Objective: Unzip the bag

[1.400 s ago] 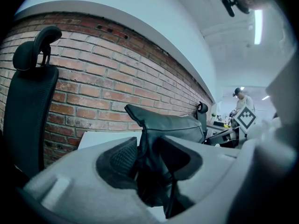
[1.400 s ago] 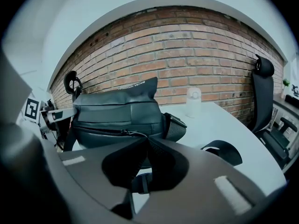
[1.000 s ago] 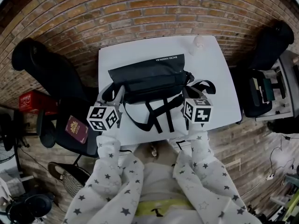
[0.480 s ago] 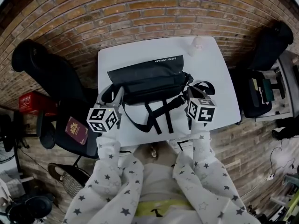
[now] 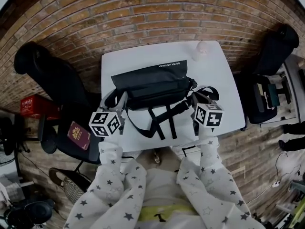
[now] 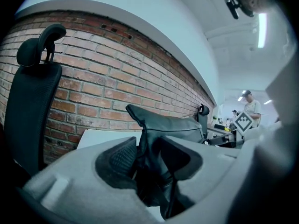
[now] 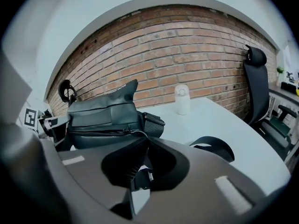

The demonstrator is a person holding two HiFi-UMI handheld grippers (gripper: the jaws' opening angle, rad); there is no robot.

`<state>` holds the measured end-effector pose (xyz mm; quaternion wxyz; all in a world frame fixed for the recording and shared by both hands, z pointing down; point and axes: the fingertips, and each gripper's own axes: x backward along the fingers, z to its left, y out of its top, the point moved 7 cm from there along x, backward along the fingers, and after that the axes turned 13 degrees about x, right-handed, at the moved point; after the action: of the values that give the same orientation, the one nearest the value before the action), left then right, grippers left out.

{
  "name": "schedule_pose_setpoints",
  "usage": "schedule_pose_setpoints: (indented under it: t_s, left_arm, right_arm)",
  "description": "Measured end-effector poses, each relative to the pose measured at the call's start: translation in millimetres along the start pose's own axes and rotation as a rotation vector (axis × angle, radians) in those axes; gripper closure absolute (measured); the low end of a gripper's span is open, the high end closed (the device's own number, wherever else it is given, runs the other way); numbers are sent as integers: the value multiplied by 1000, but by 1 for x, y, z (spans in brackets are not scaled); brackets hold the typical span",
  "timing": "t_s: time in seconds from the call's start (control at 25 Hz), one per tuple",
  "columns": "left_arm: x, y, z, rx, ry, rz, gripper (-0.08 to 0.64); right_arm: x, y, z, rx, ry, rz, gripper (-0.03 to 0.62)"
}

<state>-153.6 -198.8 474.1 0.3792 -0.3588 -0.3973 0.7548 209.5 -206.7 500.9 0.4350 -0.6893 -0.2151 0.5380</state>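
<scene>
A black bag lies across the white table, its straps trailing toward me. My left gripper is at the bag's left end. In the left gripper view the left gripper is shut on a fold of the bag's black material. My right gripper is at the bag's right end. In the right gripper view a thin zipper pull runs from the bag into the right gripper's nearly touching tips. Those jaws have just been opening slightly, with the pull still between them.
A small white bottle stands at the table's far right near the brick wall. Black office chairs stand left and right of the table. A red booklet lies on the left chair's seat. A strap loop lies right of the bag.
My right gripper has shifted a little to the right, away from the bag's end. The left gripper and the bag have stayed where they were.
</scene>
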Motion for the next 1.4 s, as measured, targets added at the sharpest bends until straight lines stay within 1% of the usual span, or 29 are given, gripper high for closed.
schedule_pose_setpoints:
  t_s: [0.04,0.08,0.12,0.16,0.24,0.32,0.36,0.4,0.48,0.56,0.6,0.64,0.72,0.88,1.08,1.16,1.28,1.4]
  left_arm:
    - [0,0,0,0,-2,5,399]
    - [1,1,-1,-4,-2,7,399]
    - [2,1,-3,-9,2,7,399]
    - [4,2,-5,-11,6,3,399]
    - [10,2,-11,-11,20,-13,399]
    - [20,1,-15,-5,40,-35,399]
    - [25,0,-17,-2,48,-43,400]
    - [29,-2,-20,-3,52,-48,416]
    - [34,-3,-28,-15,58,-52,486]
    - [37,-2,-33,-21,67,-61,514]
    - [40,0,-35,-20,72,-69,534]
    - [42,1,-36,-20,78,-76,545]
    - [48,3,-39,-25,87,-90,560]
    - [57,7,-45,-36,105,-111,561]
    - [65,14,-58,-41,118,-145,561]
    - [69,18,-62,-47,124,-166,561]
    - [78,27,-69,-57,135,-199,561]
    - [84,33,-77,-67,144,-230,561]
  right_arm:
    - [1,0,-1,-5,29,-10,564]
    - [3,0,-1,-9,56,-26,532]
    - [6,1,-3,-8,77,-43,472]
    - [8,3,-4,-1,90,-60,442]
    - [14,6,-8,30,97,-86,436]
    - [18,10,-8,53,95,-116,447]
    - [20,12,-8,63,90,-134,465]
    - [23,15,-8,73,81,-149,482]
    - [29,19,-11,91,61,-175,508]
    - [35,25,-16,98,44,-201,545]
    - [38,28,-17,98,42,-215,552]
    - [41,31,-16,99,47,-231,577]
    - [45,38,-12,101,74,-268,583]
    - [50,52,0,109,139,-355,584]
    - [58,71,18,148,246,-464,584]
    - [62,77,24,141,283,-509,584]
    - [69,86,29,121,313,-565,584]
    - [77,93,26,107,319,-612,584]
